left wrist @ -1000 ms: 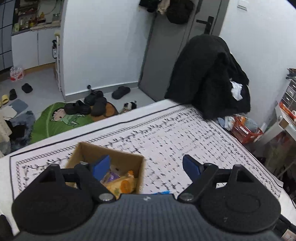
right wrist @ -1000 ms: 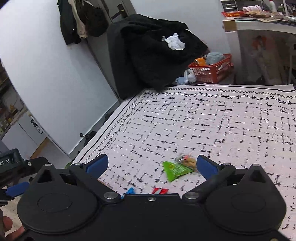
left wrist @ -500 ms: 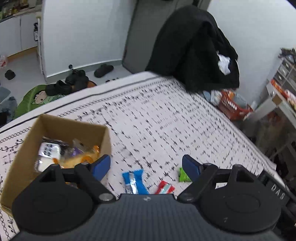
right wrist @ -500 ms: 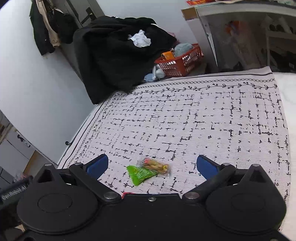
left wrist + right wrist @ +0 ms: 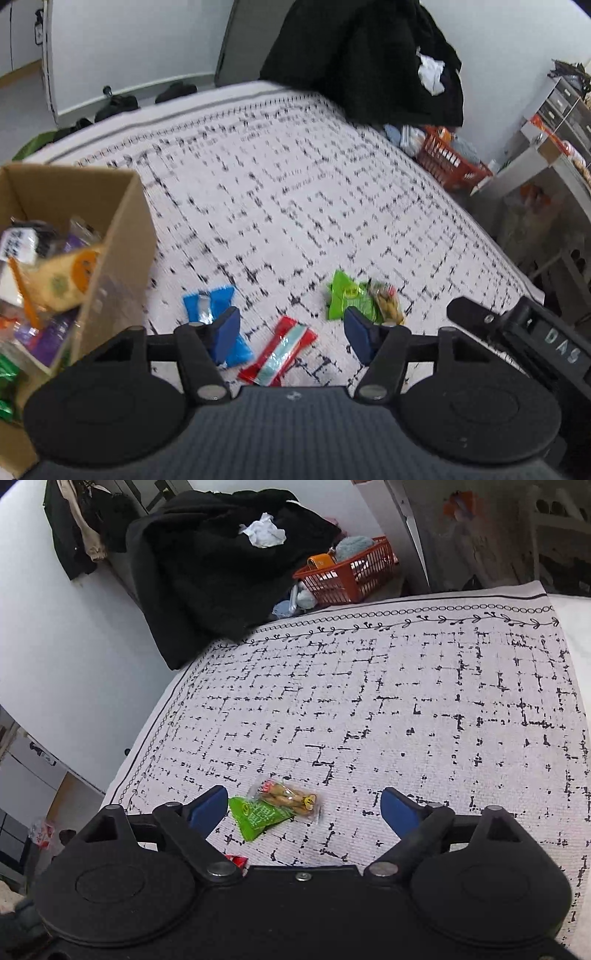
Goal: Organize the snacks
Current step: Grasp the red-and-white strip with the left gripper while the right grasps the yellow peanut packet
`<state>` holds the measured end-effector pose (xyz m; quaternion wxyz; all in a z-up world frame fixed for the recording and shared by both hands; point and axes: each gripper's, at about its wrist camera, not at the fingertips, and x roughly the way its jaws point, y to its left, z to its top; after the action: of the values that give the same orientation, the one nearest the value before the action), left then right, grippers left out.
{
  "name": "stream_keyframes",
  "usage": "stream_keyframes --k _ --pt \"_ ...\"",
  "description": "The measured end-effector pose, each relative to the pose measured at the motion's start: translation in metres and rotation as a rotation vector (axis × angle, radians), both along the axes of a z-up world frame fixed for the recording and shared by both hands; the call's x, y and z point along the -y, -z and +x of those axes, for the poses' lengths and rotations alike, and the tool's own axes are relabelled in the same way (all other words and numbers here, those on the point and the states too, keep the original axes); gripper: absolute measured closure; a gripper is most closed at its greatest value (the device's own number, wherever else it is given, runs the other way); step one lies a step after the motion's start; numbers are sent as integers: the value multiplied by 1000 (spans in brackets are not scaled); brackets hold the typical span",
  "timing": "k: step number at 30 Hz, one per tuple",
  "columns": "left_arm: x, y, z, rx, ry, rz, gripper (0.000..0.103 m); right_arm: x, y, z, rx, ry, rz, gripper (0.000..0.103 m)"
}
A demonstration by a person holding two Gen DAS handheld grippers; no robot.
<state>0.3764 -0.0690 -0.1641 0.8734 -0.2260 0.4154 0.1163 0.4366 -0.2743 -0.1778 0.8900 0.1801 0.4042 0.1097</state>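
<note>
Presently, left gripper (image 5: 291, 330): jaws spread wide, holding nothing, blue pads above the cloth; the left pad overlaps the blue packet (image 5: 216, 326) in view, the red packet (image 5: 279, 349) lies between the pads, and the right pad sits just before the green packet (image 5: 343, 299); contact with any of them cannot be told. Right gripper (image 5: 304, 808): jaws likewise wide apart and empty, the green packet (image 5: 258, 818) just beside its left pad, the clear packet (image 5: 290, 797) of brown snacks touching the green one, between the pads. Box (image 5: 110, 236): cardboard, open-topped, at the left on the cloth, filled with assorted packets; the blue packet lies near its right wall. Surface: white cloth (image 5: 406, 709) with black broken-line pattern and a leaf border, spread over a white table. Room: black coat (image 5: 207, 561) heaped at the far edge, orange basket (image 5: 351, 576) on the floor beyond, white walls, a grey door, shoes on the floor, shelving at right. Pose: both grippers tilted downward toward the cloth, the right one's body visible at the right edge of the left view.
</note>
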Motion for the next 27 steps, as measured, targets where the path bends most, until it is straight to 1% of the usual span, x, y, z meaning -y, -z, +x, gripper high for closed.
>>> stream_keyframes --k 2,5,7,10,12,15,18,19,22,24,27 --pt "1 9 4 -16 8 -9 45 0 3 1 -6 -1 -3 14" --pt "4 19 9 -32 23 -23 47 -1 8 4 -17 -8 -4 14" --pt "6 26 12 -44 28 -28 47 -2 10 5 -24 -15 -8 15" --pt "8 36 15 -59 31 -40 51 -5 15 9 -35 -26 -7 18" --pt "8 41 18 -71 27 -42 52 -7 18 12 -39 -40 -9 21" --pt "7 49 21 -87 21 -42 54 -13 23 16 -47 -56 -26 21" --pt "9 52 25 -93 26 2 65 -19 28 23 -60 -68 -56 24" --pt "9 52 26 -98 23 16 70 -22 30 25 -64 -70 -68 25" --pt "4 50 28 -91 6 -12 78 -30 34 31 -73 -75 -98 28" --pt "0 49 30 -89 -3 -39 79 -37 36 33 -72 -83 -128 29" --pt "-1 47 33 -82 4 -53 80 -44 40 39 -69 -86 -172 29"
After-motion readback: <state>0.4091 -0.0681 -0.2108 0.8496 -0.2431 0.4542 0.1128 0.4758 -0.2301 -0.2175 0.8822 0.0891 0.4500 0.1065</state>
